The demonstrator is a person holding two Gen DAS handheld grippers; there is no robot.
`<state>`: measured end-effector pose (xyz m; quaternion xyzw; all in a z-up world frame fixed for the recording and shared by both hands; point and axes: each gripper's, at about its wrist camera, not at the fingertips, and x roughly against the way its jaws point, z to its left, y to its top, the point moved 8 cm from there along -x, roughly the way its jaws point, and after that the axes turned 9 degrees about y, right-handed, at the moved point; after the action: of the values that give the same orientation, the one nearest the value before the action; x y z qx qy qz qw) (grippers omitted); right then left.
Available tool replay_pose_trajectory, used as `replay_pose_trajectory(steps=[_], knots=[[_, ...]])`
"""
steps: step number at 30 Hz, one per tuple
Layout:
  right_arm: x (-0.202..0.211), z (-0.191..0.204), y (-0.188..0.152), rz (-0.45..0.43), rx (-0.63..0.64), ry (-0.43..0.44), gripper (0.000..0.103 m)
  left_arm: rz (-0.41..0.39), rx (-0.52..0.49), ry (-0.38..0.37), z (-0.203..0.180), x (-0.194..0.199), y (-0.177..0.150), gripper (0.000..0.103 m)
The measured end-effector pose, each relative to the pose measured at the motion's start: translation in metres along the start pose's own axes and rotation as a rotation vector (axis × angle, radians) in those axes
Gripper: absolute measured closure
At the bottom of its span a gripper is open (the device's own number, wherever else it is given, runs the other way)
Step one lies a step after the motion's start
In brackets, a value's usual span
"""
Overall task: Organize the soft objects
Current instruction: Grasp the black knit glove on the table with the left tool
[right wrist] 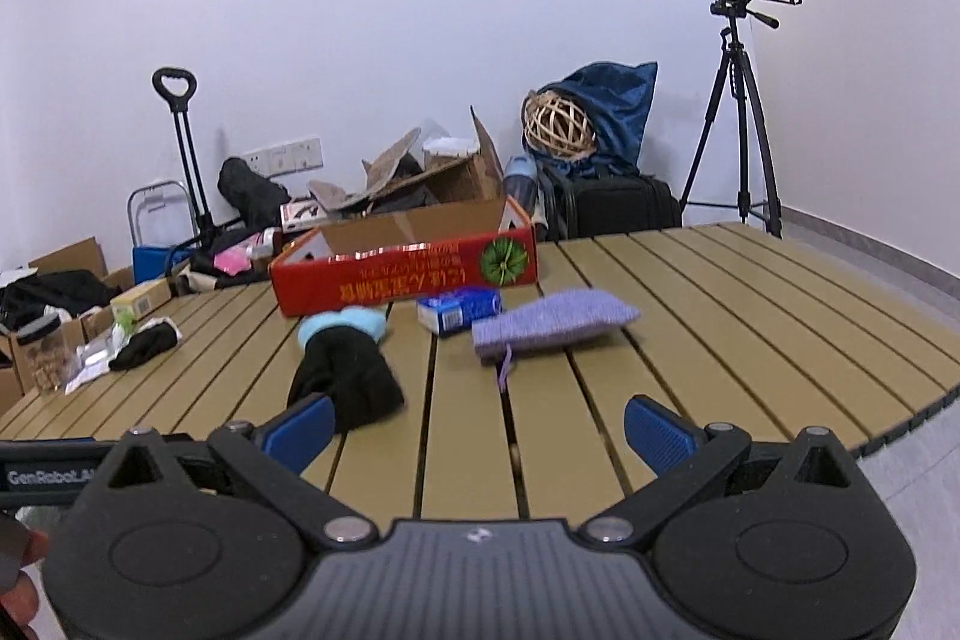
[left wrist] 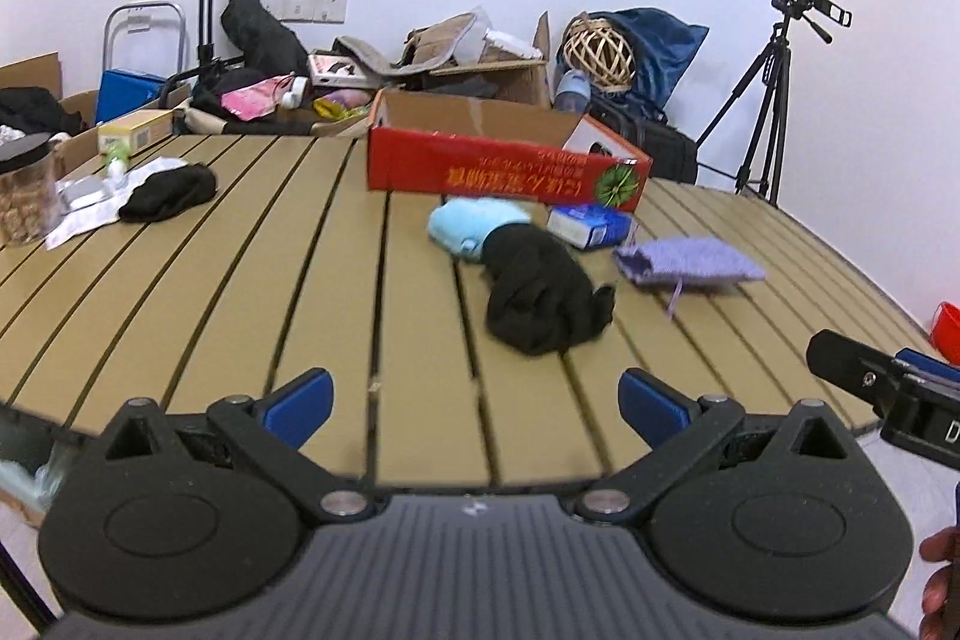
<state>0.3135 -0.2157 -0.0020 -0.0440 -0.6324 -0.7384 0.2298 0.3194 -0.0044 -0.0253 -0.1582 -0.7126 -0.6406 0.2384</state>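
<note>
Two grippers hung over the near edge of a slatted table [left wrist: 180, 280], and both were spread wide with nothing between their blue fingertips. The left gripper [left wrist: 477, 409] filled the bottom of the left wrist view; the right gripper [right wrist: 480, 430] did the same in the right wrist view.

Several soft things lay in the middle of the table. A black cloth [left wrist: 543, 295] sat bunched at the centre of the left view, its far end lying over a light blue cloth [left wrist: 471, 223]. To the right of it lay a purple knitted pouch [left wrist: 690, 262] with a cord trailing toward the camera. A small blue box [left wrist: 591, 223] stood between the pouch and the light blue cloth, just in front of a red cardboard box [left wrist: 504, 166], open at the top, in the upper middle of the frame. A second black cloth [left wrist: 171, 190] rested at the left of the frame on white paper, well apart from the others, near a clear jar [left wrist: 27, 196] with a dark lid.

At the upper right of both views stood a tripod [right wrist: 741, 124] with a camera on top.
</note>
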Motion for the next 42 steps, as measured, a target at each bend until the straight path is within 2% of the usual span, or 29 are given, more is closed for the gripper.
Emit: replay_pose_trajectory(steps=[11, 23, 30, 36, 42], knots=[[-0.031, -0.034, 0.034, -0.058, -0.026, -0.056, 0.000, 0.007, 0.000, 0.009, -0.038, -0.052, 0.031, 0.000], [-0.074, -0.089, 0.052, -0.066, -0.112, -0.106, 0.000, 0.075, -0.021, 0.083, -0.070, -0.121, 0.037, 0.000], [-0.087, -0.109, 0.039, -0.050, -0.146, -0.138, 0.000, 0.113, -0.019, 0.154, -0.071, -0.153, 0.035, 0.000], [-0.098, -0.116, 0.027, -0.046, -0.163, -0.147, 0.000, 0.158, -0.015, 0.173, -0.072, -0.169, 0.028, 0.000], [-0.105, -0.112, 0.020, -0.034, -0.143, -0.137, 0.000, 0.138, -0.026, 0.179, -0.074, -0.169, 0.027, 0.000]])
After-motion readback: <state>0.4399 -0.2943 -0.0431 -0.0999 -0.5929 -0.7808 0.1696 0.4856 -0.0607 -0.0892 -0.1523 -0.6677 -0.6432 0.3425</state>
